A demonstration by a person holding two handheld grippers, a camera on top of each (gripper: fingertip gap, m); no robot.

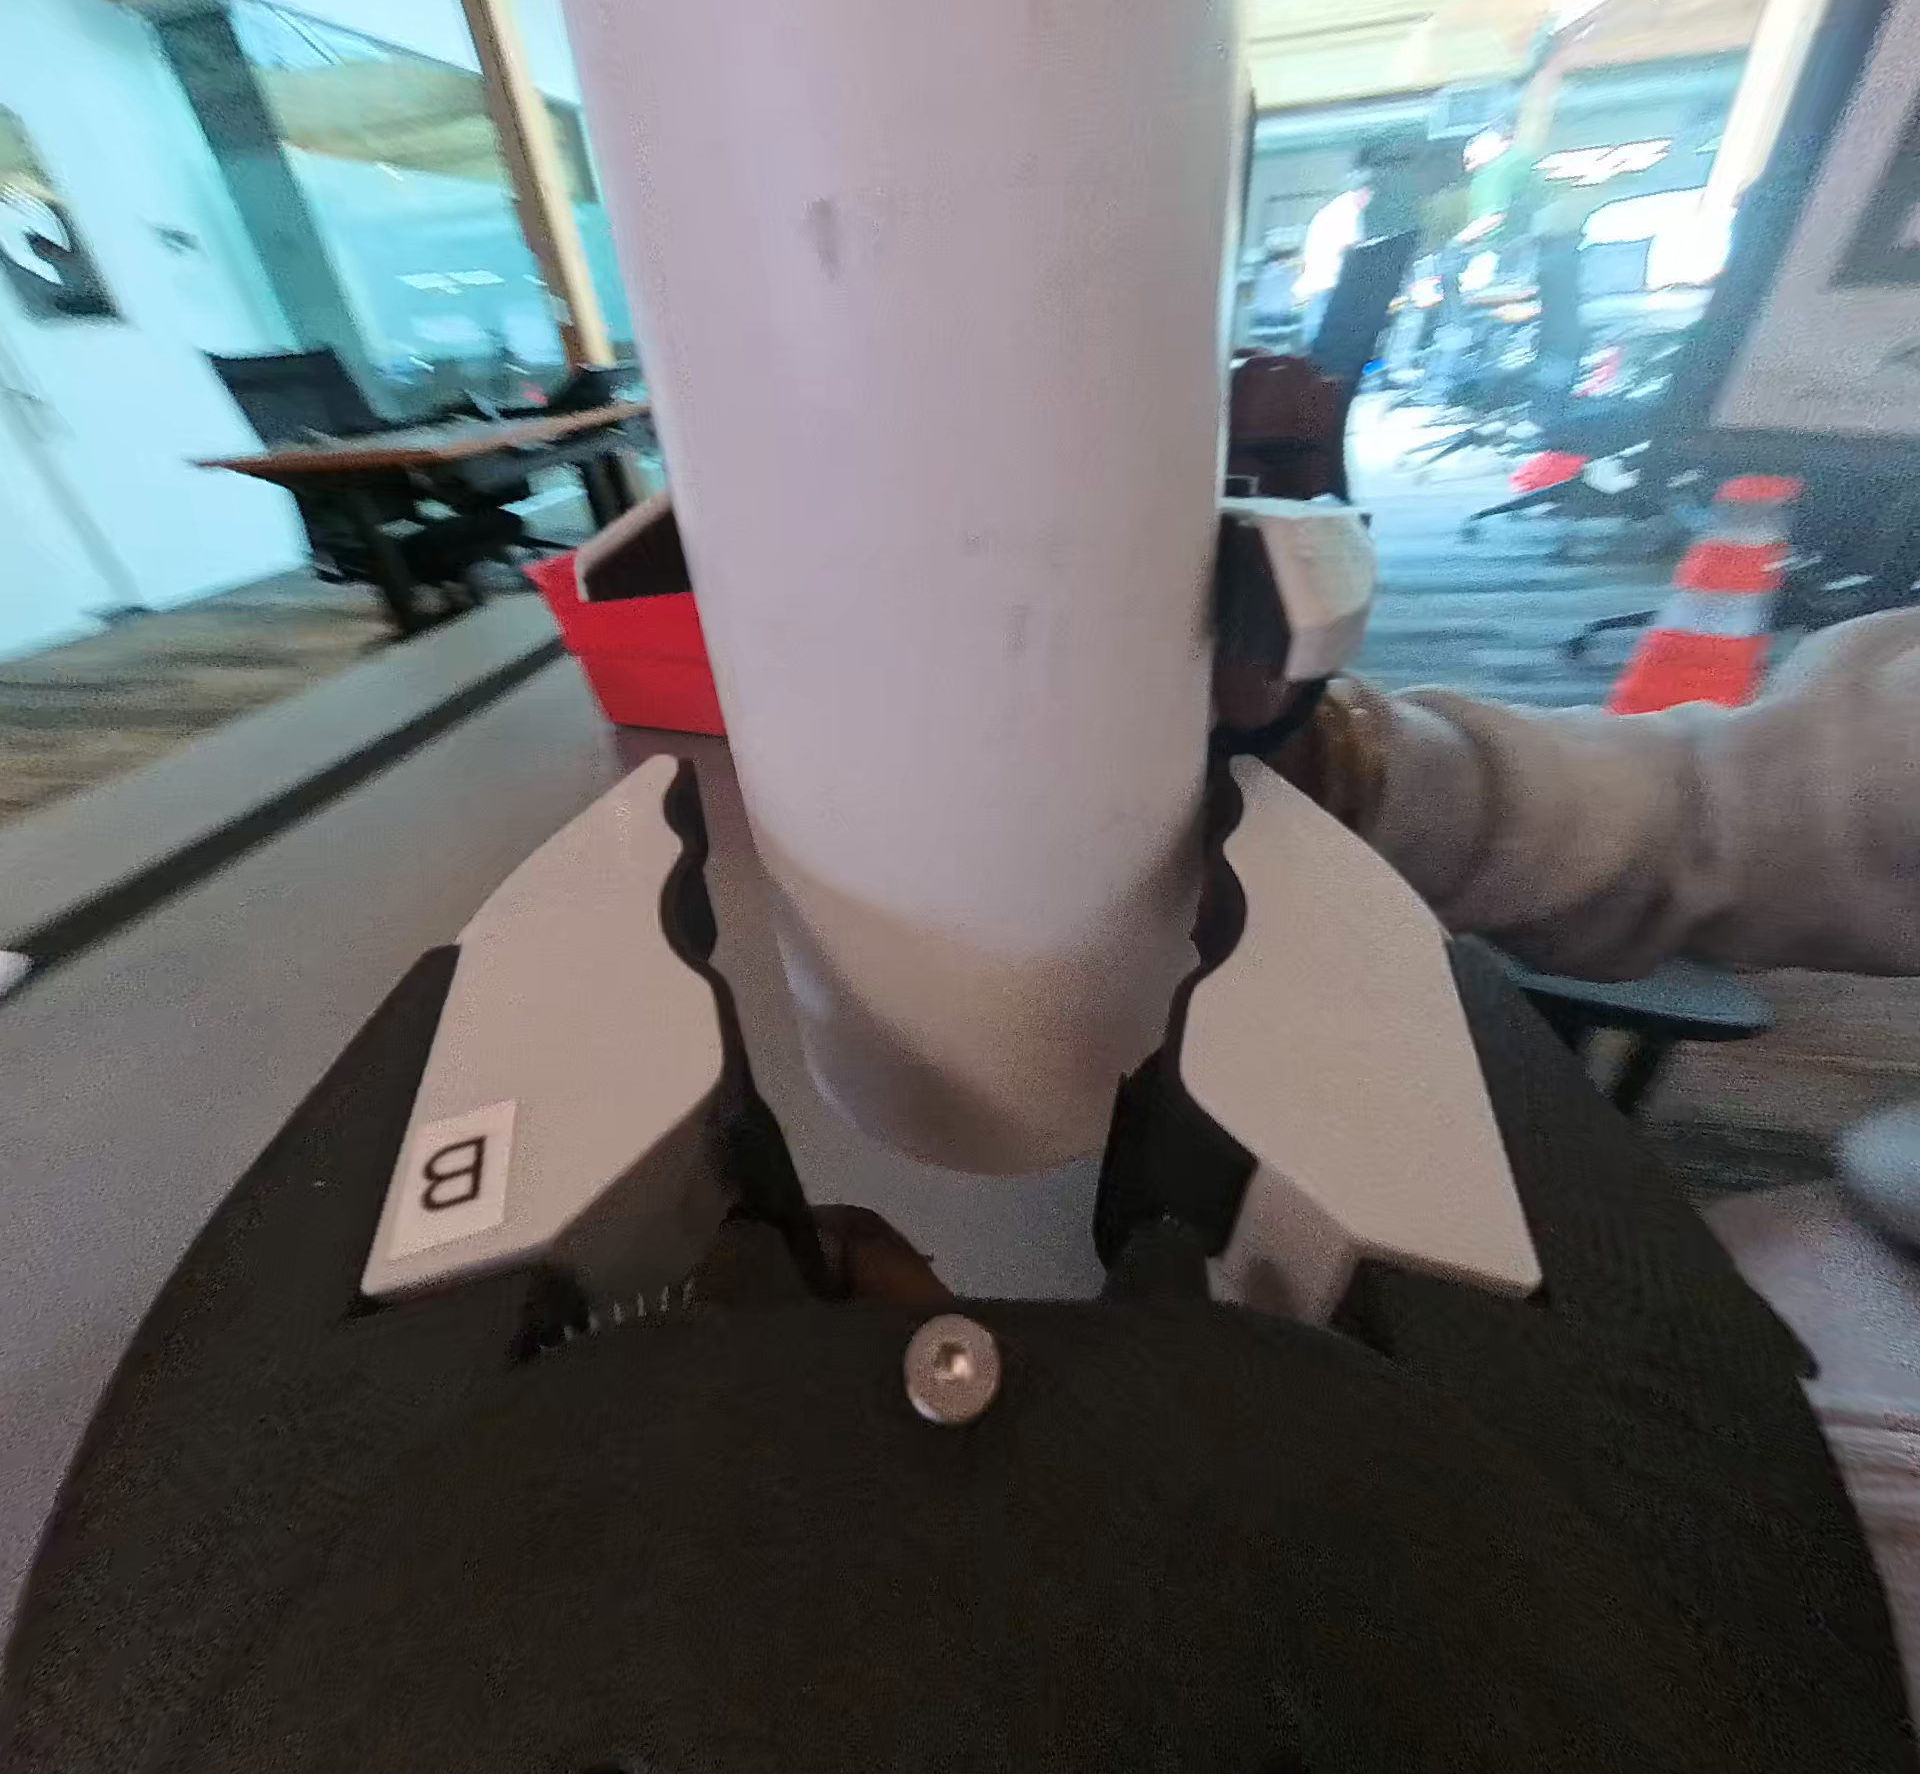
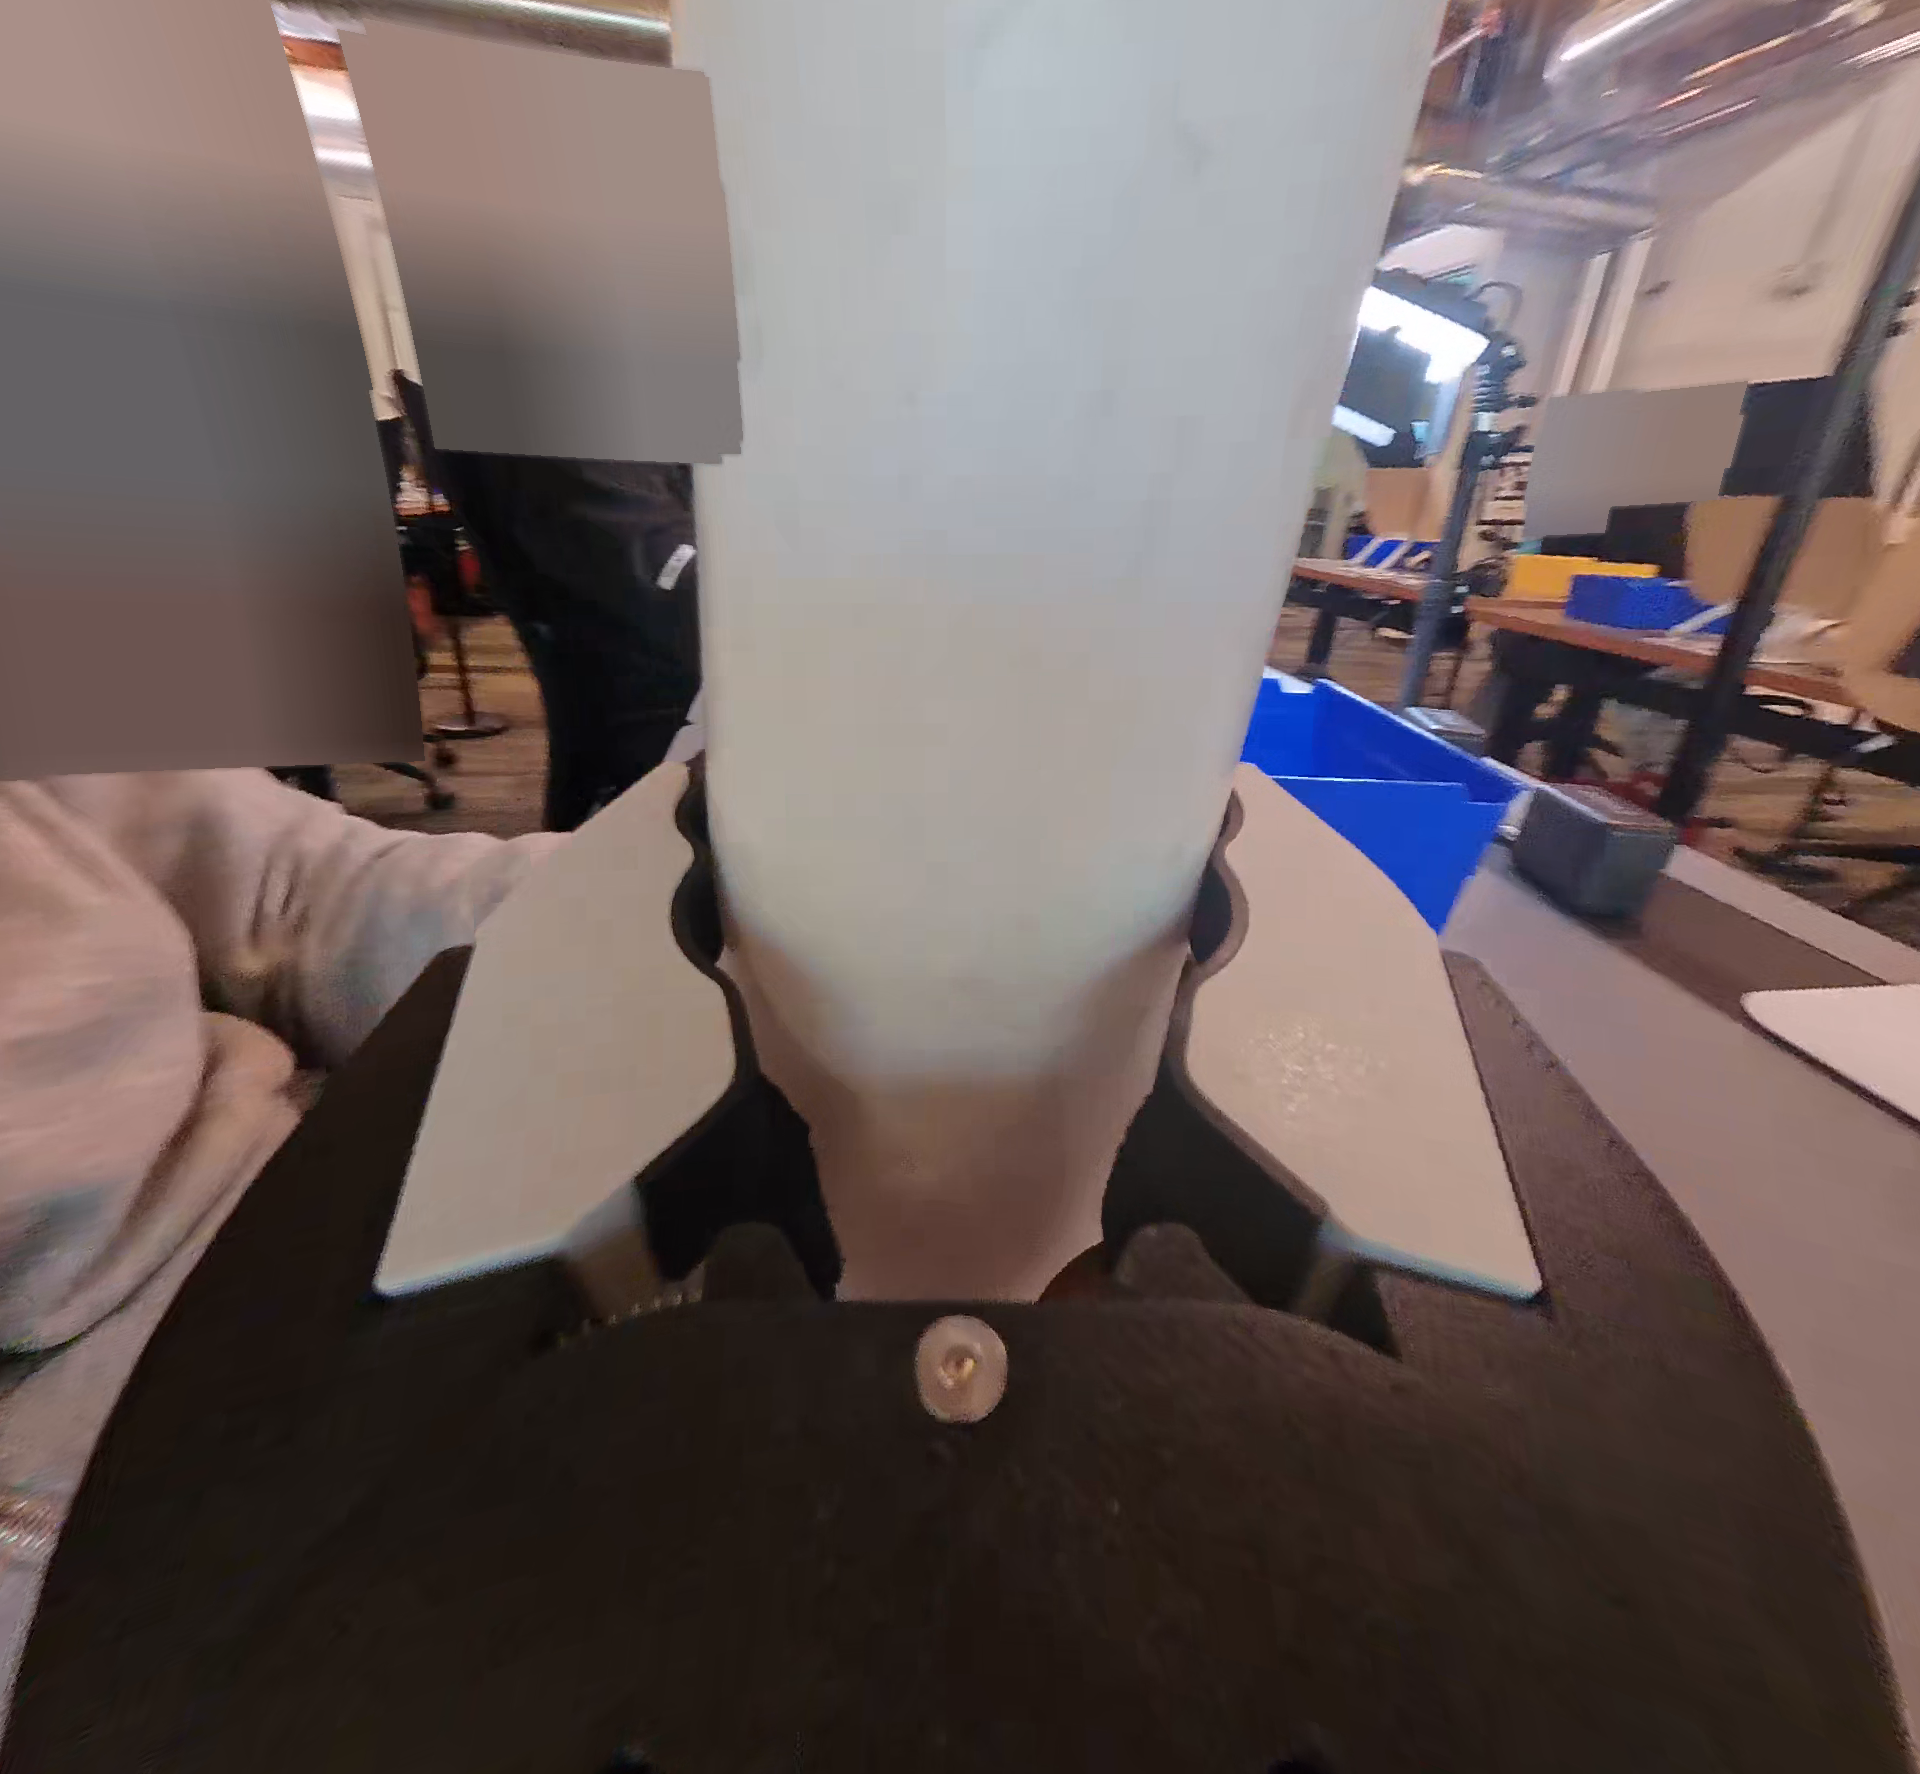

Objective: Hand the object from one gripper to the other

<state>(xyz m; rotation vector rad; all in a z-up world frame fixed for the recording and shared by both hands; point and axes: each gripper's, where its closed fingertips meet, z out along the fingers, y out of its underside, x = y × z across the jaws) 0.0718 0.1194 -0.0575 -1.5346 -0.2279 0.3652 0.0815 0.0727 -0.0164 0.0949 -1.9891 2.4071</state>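
White tube (image 1: pixel 914 436) stands upright between the fingers of both grippers at once. Left gripper (image 1: pixel 951 789): jaws spread about the tube's width, wavy black pads on both sides right at the tube wall; looks like contact on the right pad, thin gap poss. on the left, so can't tell if it's truly clamped. Tube's lower end hangs just above the grey table (image 1: pixel 260 1049), w/ a faint reflection under it. Right gripper (image 2: pixel 961 789): same spread, both pads pressed against the tube (image 2: pixel 1039 425), which fills the whole gap, so it reads as gripped. In the left view, part of the right gripper peeks out behind the tube, w/ a grey sleeve (image 1: pixel 1662 789) beside it. Red bin (image 1: pixel 634 654) sits on the table behind the tube; orange cone (image 1: pixel 1714 602) on the floor farther off. Right view: blue bin (image 2: pixel 1382 789) just right of the tube, small grey box (image 2: pixel 1590 851) beyond it, white sheet corner (image 2: pixel 1849 1038) on the table at right edge.
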